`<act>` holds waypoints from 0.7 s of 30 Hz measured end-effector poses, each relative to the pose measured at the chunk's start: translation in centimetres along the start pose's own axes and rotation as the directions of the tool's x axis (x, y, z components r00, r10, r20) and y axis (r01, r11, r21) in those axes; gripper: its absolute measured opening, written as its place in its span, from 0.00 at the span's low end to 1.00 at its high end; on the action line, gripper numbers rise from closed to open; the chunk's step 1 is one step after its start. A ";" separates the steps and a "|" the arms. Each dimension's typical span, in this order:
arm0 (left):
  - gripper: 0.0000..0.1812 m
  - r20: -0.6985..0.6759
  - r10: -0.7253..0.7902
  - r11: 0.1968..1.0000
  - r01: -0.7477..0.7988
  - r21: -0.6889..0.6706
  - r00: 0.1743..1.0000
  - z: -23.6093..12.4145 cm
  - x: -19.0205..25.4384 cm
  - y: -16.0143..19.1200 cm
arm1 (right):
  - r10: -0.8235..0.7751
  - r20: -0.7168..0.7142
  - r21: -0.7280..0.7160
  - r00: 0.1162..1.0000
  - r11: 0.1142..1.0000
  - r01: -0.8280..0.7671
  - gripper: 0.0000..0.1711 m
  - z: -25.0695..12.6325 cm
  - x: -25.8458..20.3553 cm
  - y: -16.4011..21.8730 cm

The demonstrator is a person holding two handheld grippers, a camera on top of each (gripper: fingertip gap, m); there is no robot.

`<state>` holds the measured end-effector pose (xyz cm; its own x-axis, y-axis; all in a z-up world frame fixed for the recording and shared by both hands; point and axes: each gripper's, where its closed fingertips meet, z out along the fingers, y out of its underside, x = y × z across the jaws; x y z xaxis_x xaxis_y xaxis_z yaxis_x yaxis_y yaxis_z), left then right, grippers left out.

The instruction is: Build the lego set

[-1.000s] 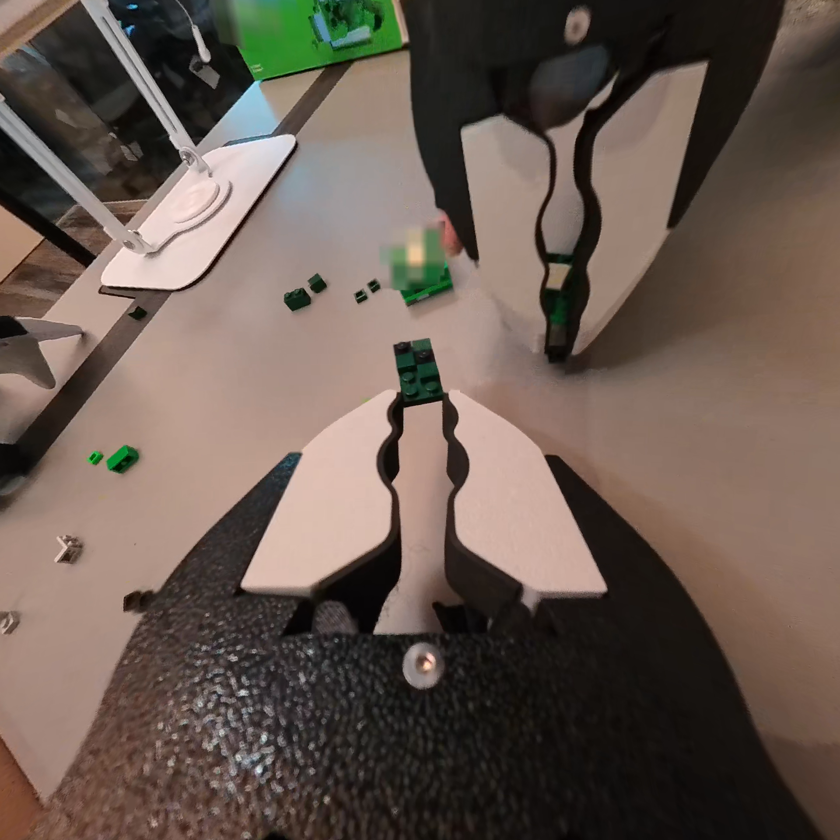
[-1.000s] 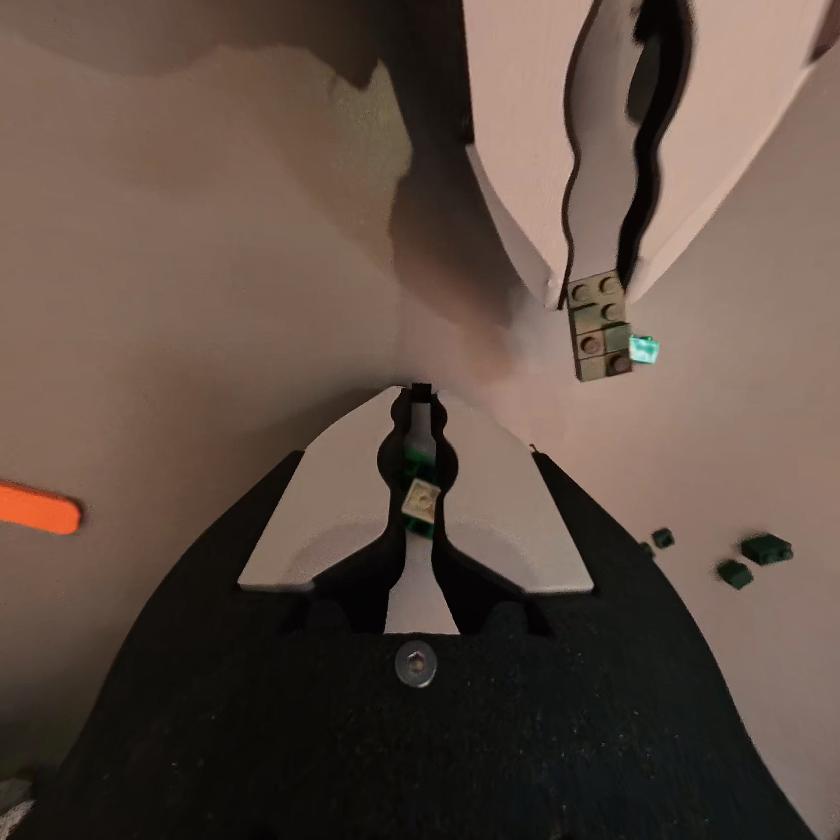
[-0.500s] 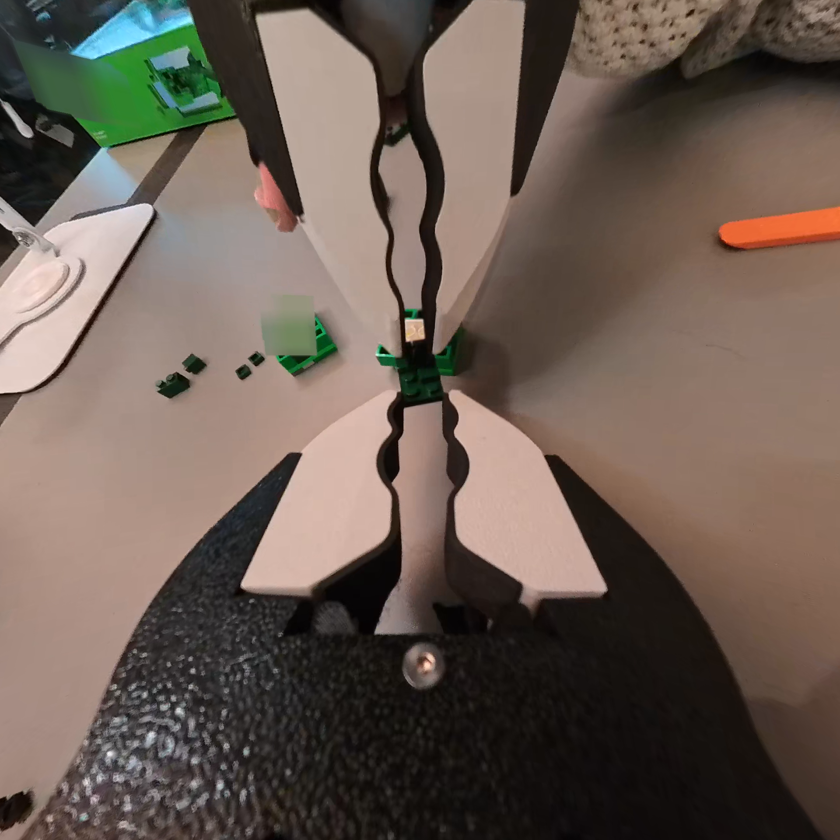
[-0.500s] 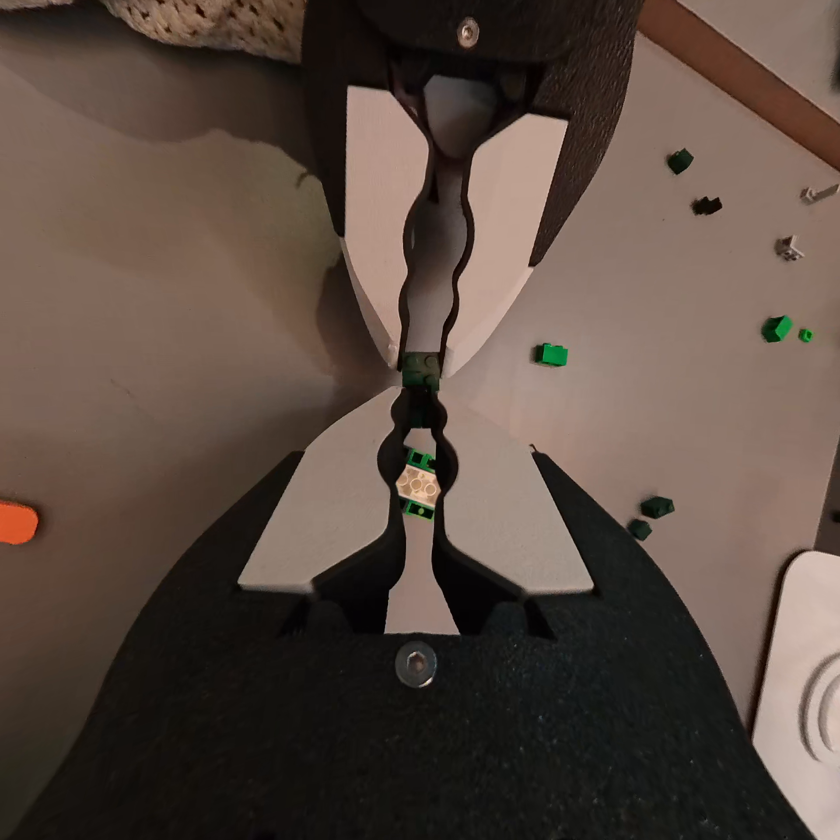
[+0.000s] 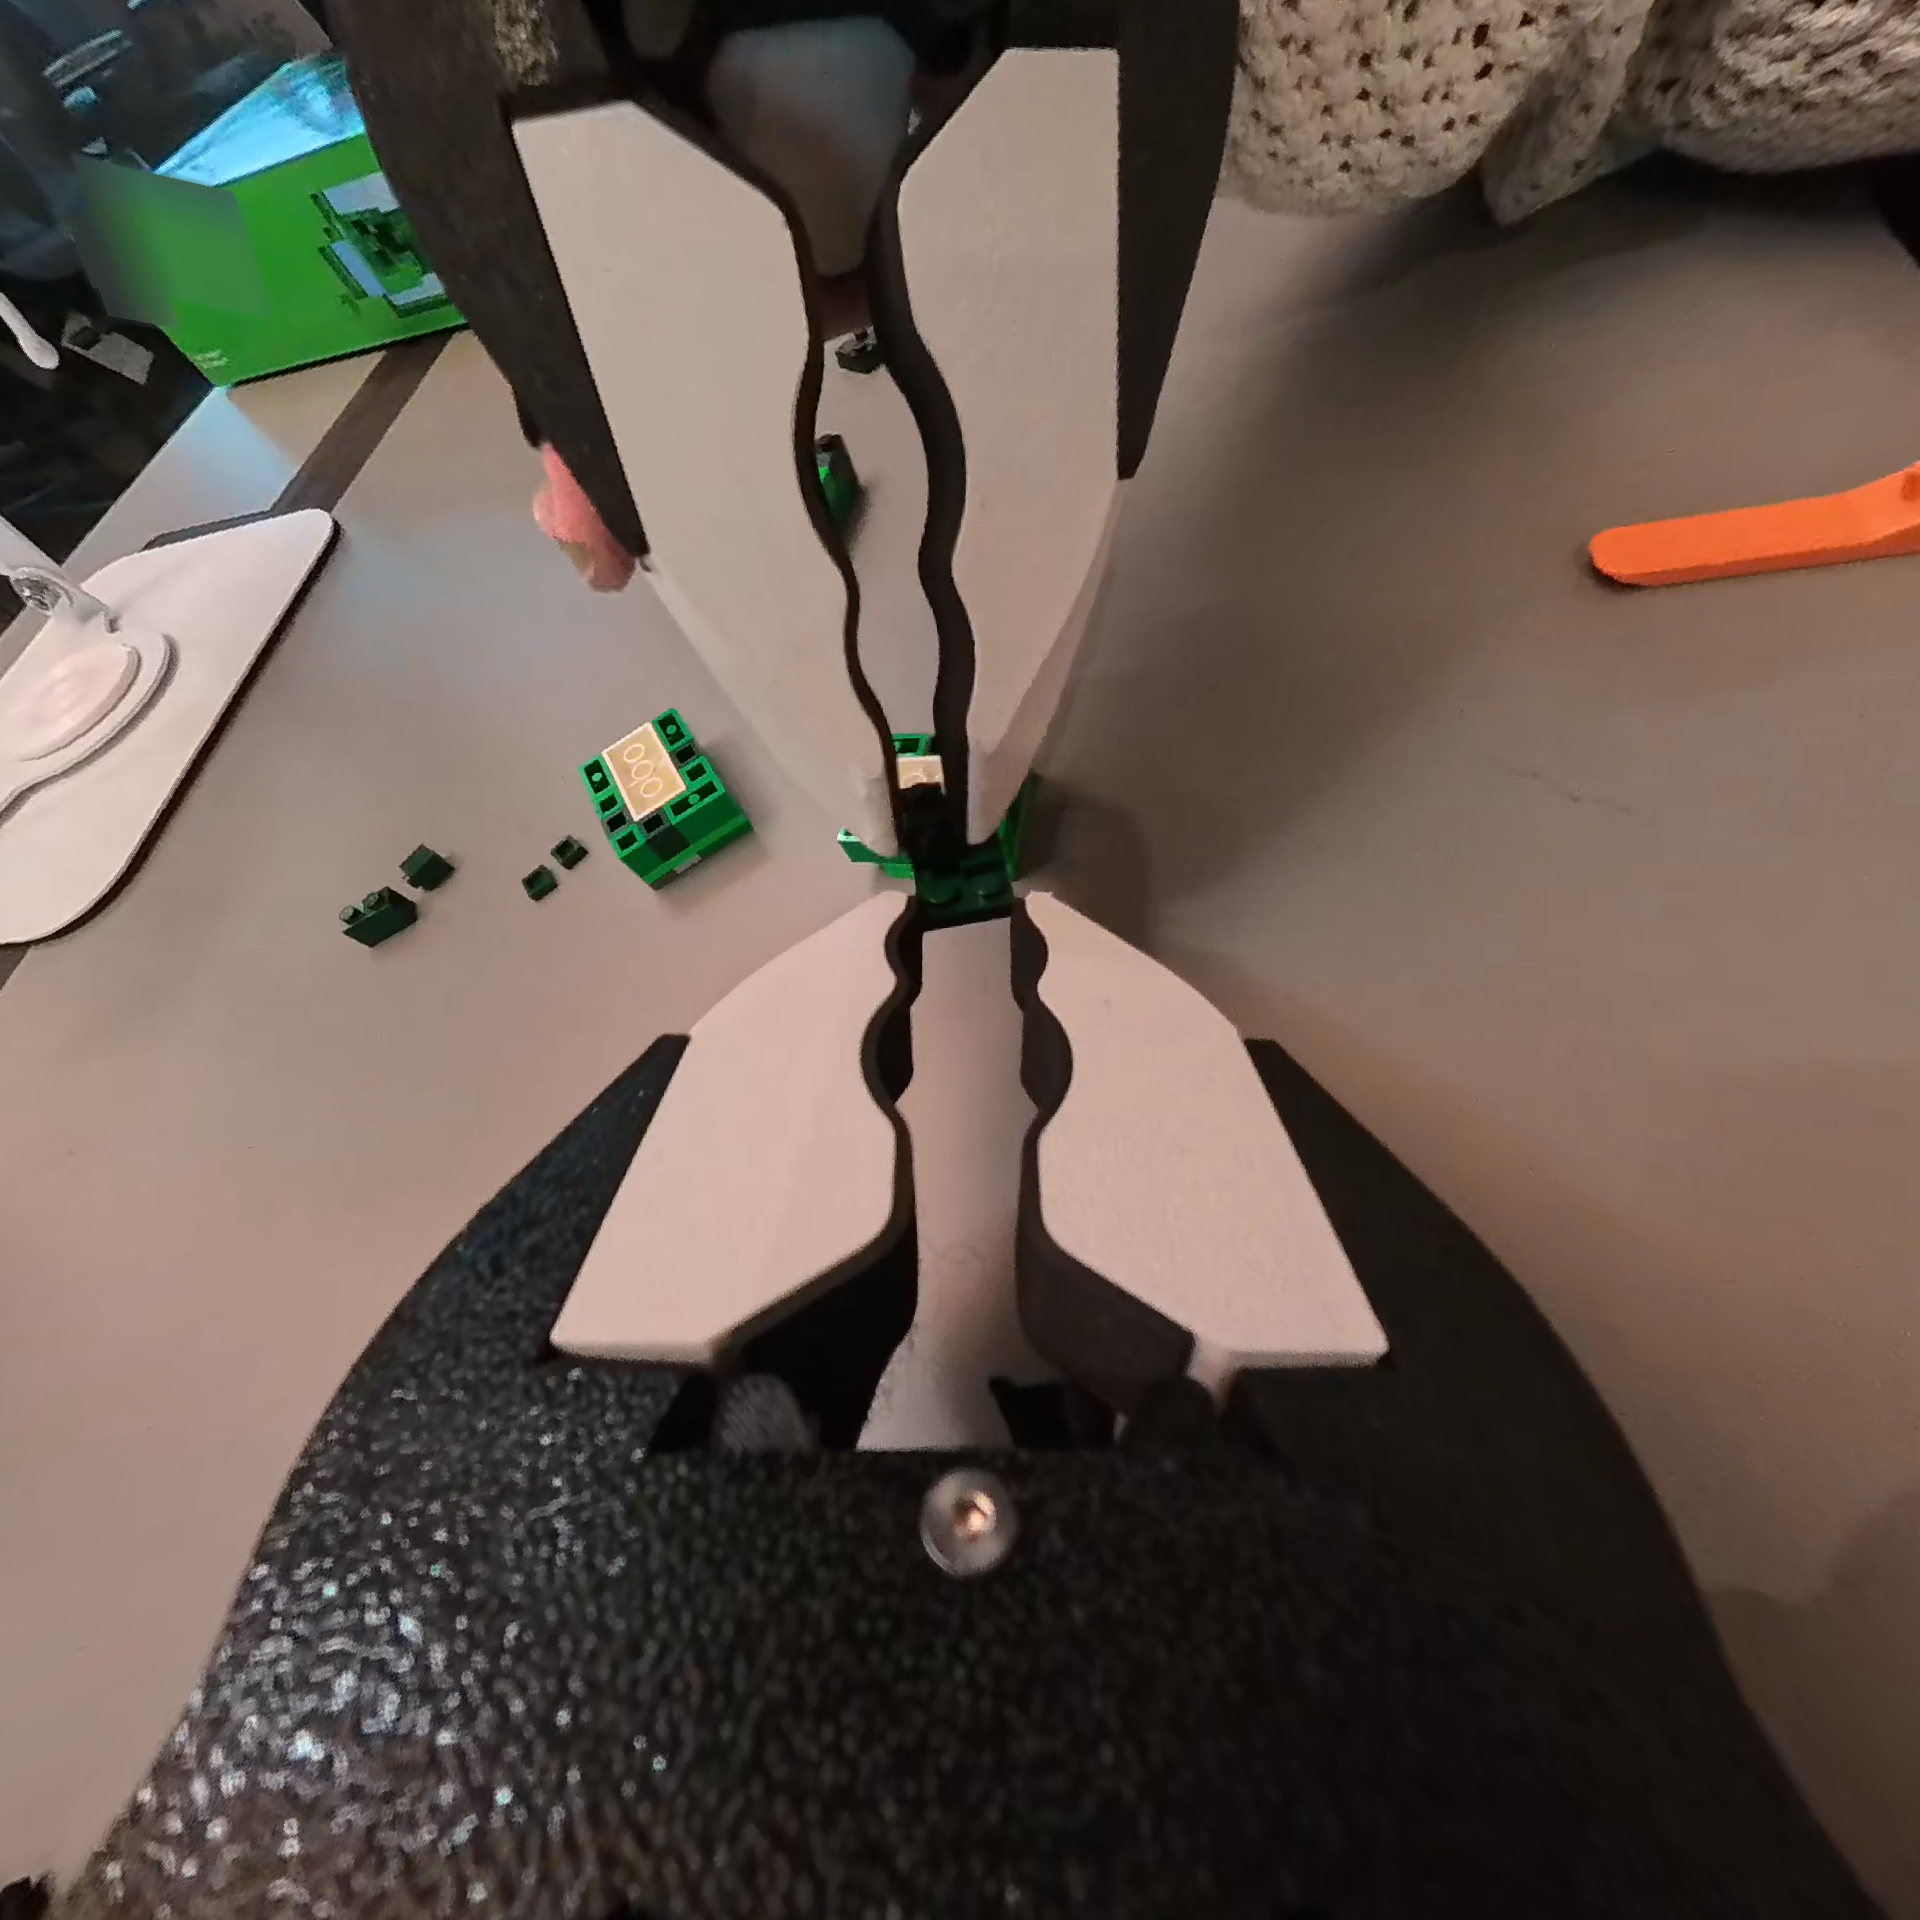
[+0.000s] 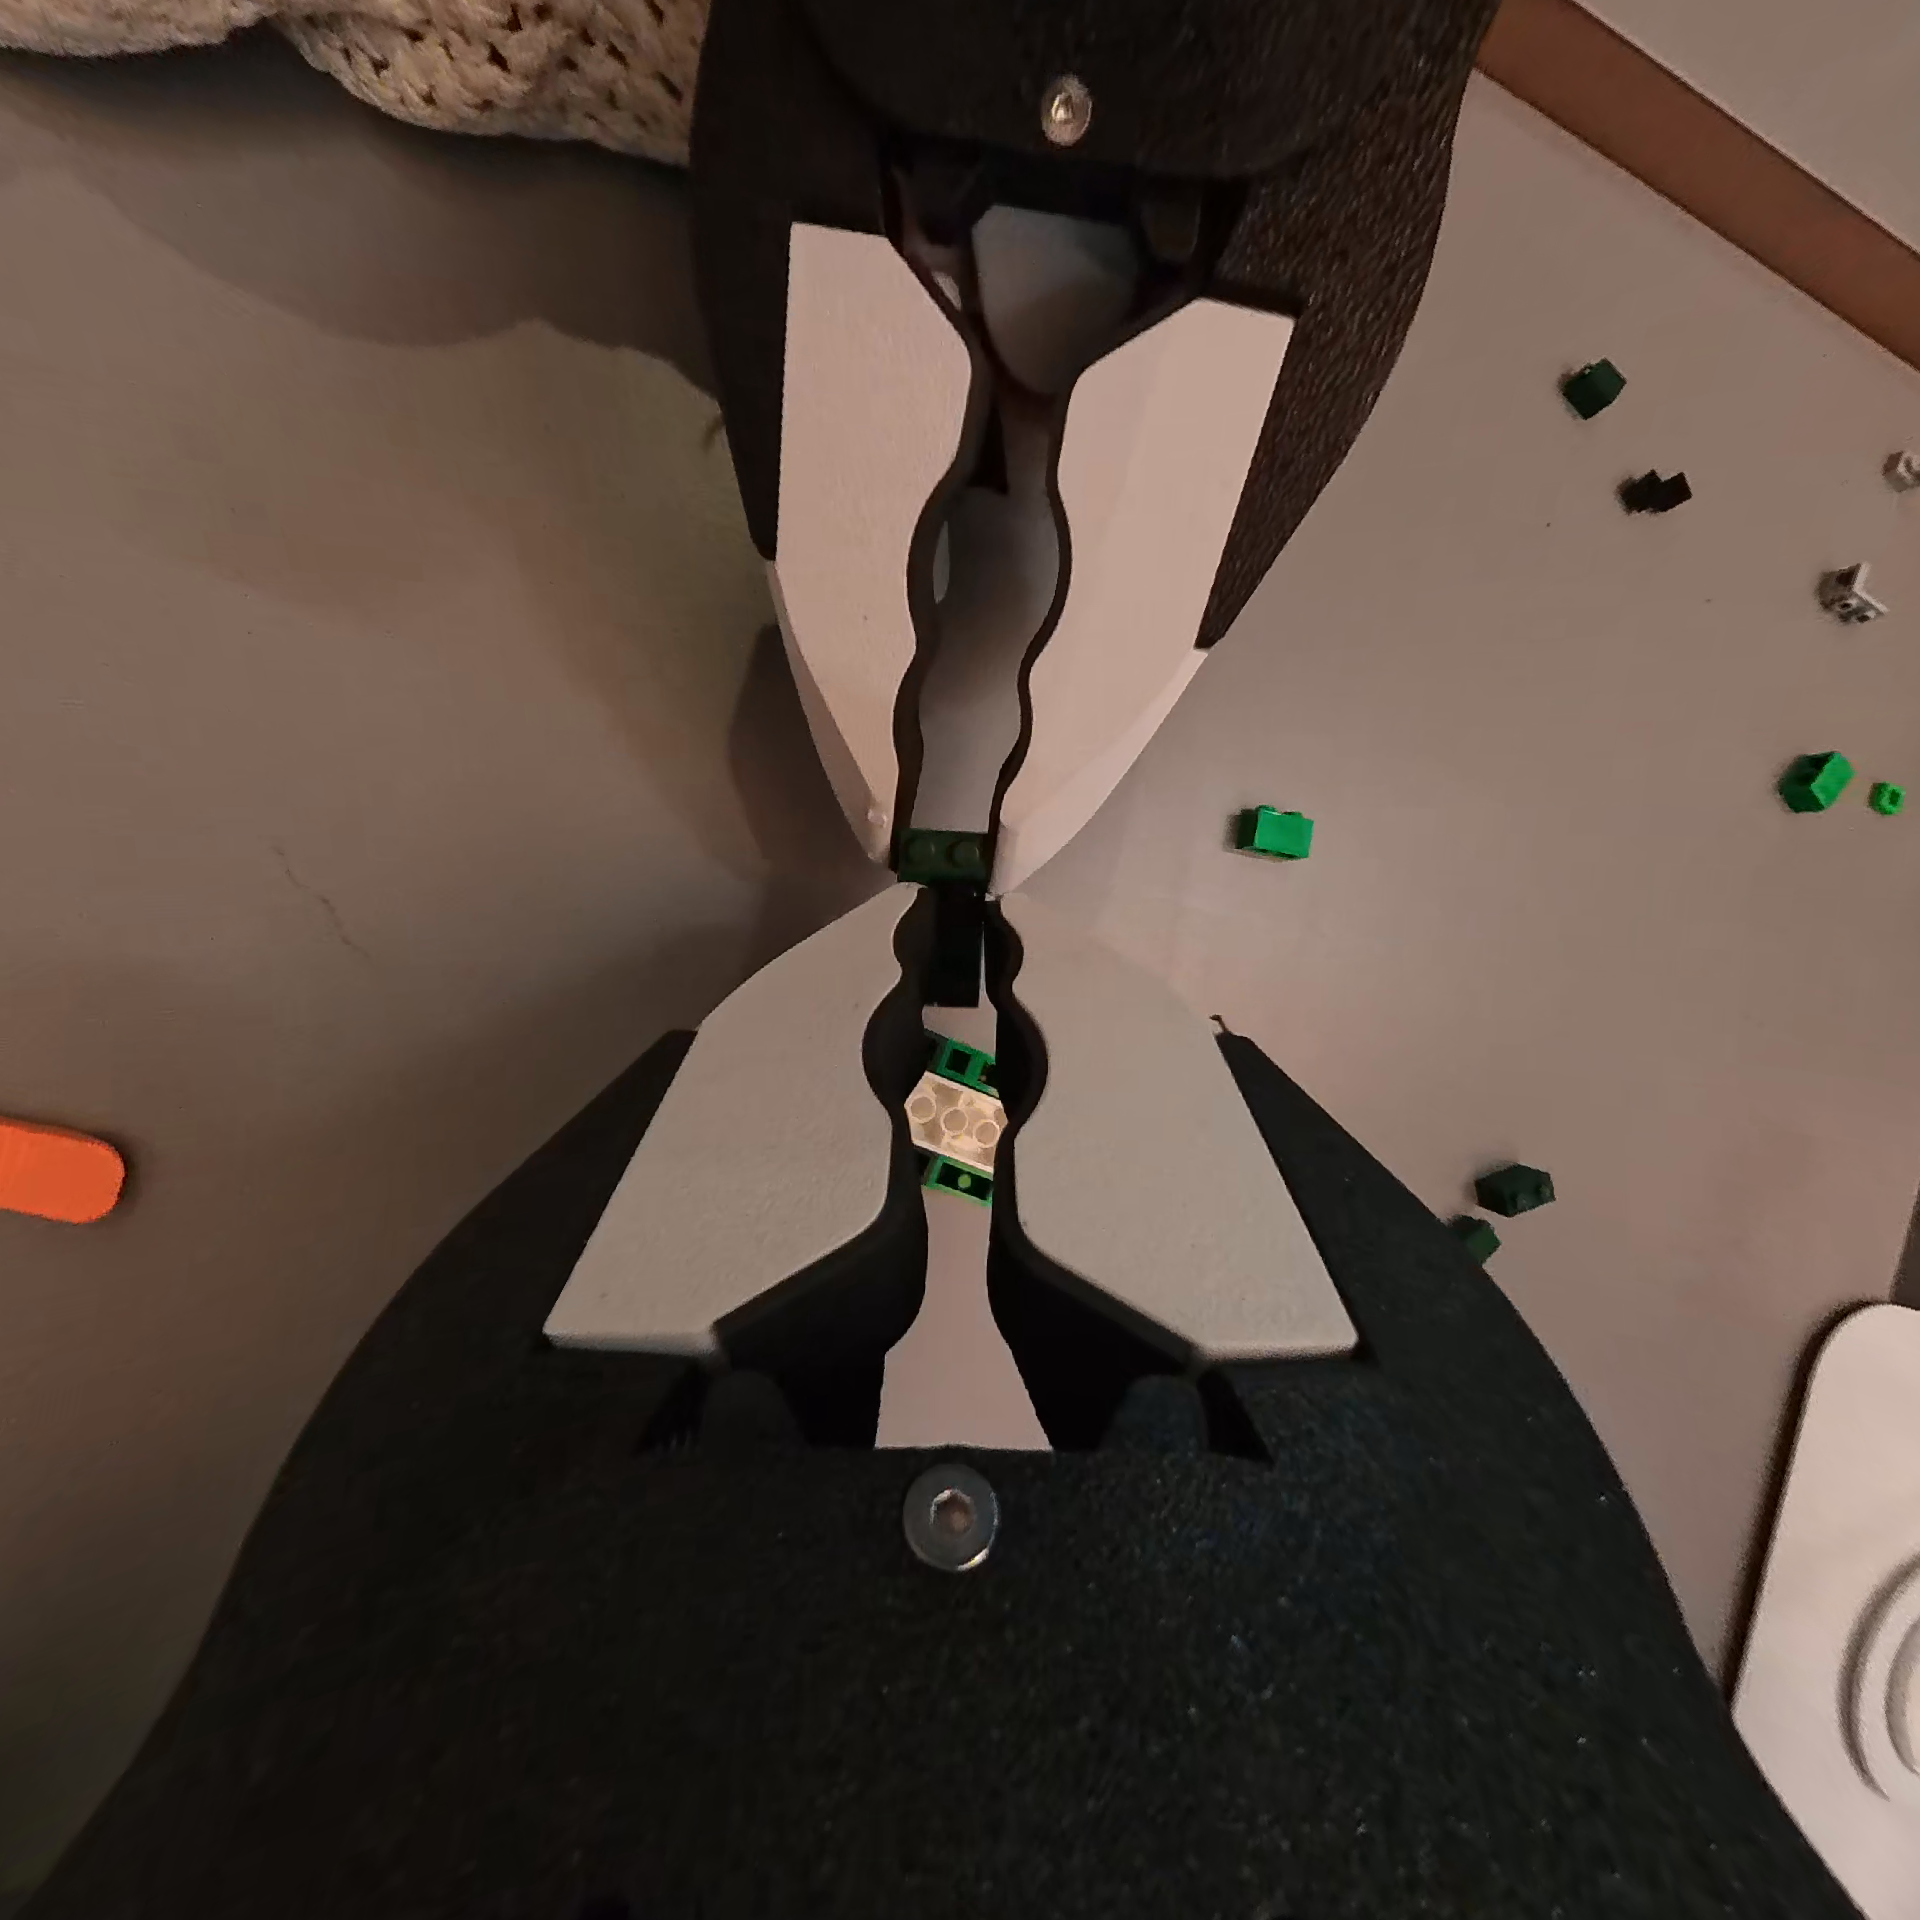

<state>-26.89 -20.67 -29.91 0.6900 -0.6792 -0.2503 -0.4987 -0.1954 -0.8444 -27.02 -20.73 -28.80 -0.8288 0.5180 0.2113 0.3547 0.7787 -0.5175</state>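
Note:
My left gripper [image 5: 964, 914] is shut on a dark green studded plate piece [image 5: 966, 891]. My right gripper [image 6: 948, 904] is shut on a small build of bright green bricks with a white plate [image 6: 956, 1122] and a black part [image 6: 954, 951] at its tip. The two grippers meet tip to tip above the grey table. The dark green plate piece [image 6: 943, 852] touches the black end of the build. In the left wrist view the right gripper [image 5: 925, 821] comes down from the top with the build [image 5: 920, 781] between its fingers.
A second green block with a tan plate [image 5: 665, 800] sits on the table to the left. Small dark green bricks [image 5: 379, 920] lie beside it. A bright green brick [image 6: 1275, 833], an orange separator [image 5: 1756, 540], a green box [image 5: 301, 270] and a white lamp base [image 5: 125, 707] surround the work spot. Both grippers' tips are close together, under 4 cm apart. Both grippers' tips are roughly 20 cm from the orange separator [image 5: 1756, 540].
The two grippers were apart one second ago and have swung to face each other. Their tips and held pieces have come together, a little tighter than half a second ago.

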 end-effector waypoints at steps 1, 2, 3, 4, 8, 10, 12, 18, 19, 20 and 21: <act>0.09 0.000 0.000 1.000 0.000 0.000 1.000 0.0 0.0 0.0 | 0.000 0.001 -0.001 1.000 1.000 0.000 0.05 0.0 0.0 0.0; 0.09 0.000 -0.001 1.000 0.001 0.000 1.000 0.0 0.0 0.0 | -0.002 0.000 -0.002 1.000 1.000 0.002 0.05 0.0 0.0 0.0; 0.09 -0.001 -0.001 1.000 0.001 0.000 1.000 0.0 0.0 0.0 | -0.002 0.001 -0.004 1.000 1.000 0.002 0.05 0.1 0.0 0.0; 0.09 0.000 -0.002 1.000 0.002 0.000 1.000 0.0 0.0 0.0 | 0.000 0.002 -0.006 1.000 1.000 0.000 0.05 0.1 0.0 0.0; 0.09 0.001 -0.003 1.000 0.003 0.001 1.000 0.0 0.0 0.0 | 0.013 0.011 -0.005 1.000 1.000 -0.013 0.07 0.1 -0.1 0.0; 0.09 0.003 -0.004 1.000 0.004 0.003 1.000 -0.1 -0.1 0.0 | 0.017 0.010 0.000 1.000 1.000 -0.017 0.09 0.0 -0.1 -0.1; 0.09 0.006 -0.006 1.000 0.006 0.005 1.000 -0.1 -0.1 -0.1 | 0.020 -0.003 -0.002 1.000 1.000 -0.020 0.12 -0.1 -0.1 0.0; 0.09 0.067 -0.076 0.997 0.076 -0.001 0.995 -0.5 -1.4 0.2 | -0.022 -0.221 0.086 0.975 0.995 0.042 0.18 -1.0 0.9 -0.3; 0.09 0.073 -0.097 0.995 0.098 0.001 0.993 -0.6 -1.6 0.3 | -0.071 -0.306 0.102 0.949 0.989 0.107 0.18 -1.1 1.1 -0.6; 0.09 0.075 -0.119 0.993 0.119 0.003 0.990 -0.6 -1.8 0.3 | -0.135 -0.384 0.094 0.914 0.978 0.184 0.18 -1.0 1.1 -0.8; 0.09 0.075 -0.139 0.990 0.139 0.008 0.987 -0.6 -1.9 0.4 | -0.206 -0.463 0.062 0.862 0.963 0.263 0.18 -0.9 1.2 -0.9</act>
<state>-28.72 -19.88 -29.45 0.7898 -0.5907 -0.1653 -0.3942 -0.2824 -0.8746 -27.90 -20.51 -27.32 -0.5871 0.4503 0.6727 0.0963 0.8640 -0.4942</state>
